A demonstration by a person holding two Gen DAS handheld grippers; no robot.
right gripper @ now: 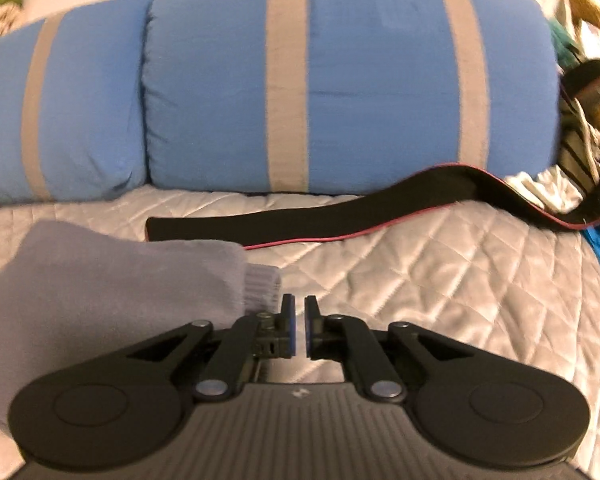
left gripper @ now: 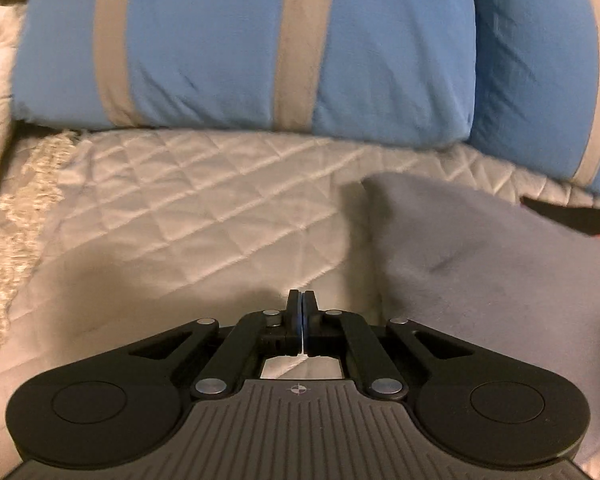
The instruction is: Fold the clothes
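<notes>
Grey sweatshirt [right gripper: 112,280] lies on the quilt, ribbed cuff [right gripper: 262,286] just left of my right claw [right gripper: 299,304]; right of my left claw [left gripper: 301,300]. Left pinched shut, empty; right a slit apart, empty. Fold stage unclear. White quilted bedspread [right gripper: 440,280], blue striped pillows [right gripper: 340,80] ahead, black strap [right gripper: 340,216] between.

The bed is seen low and close from both grippers, facing the blue pillows [left gripper: 300,48] [right gripper: 340,92]. The grey garment [left gripper: 480,260] [right gripper: 112,280] is shared by both views.
</notes>
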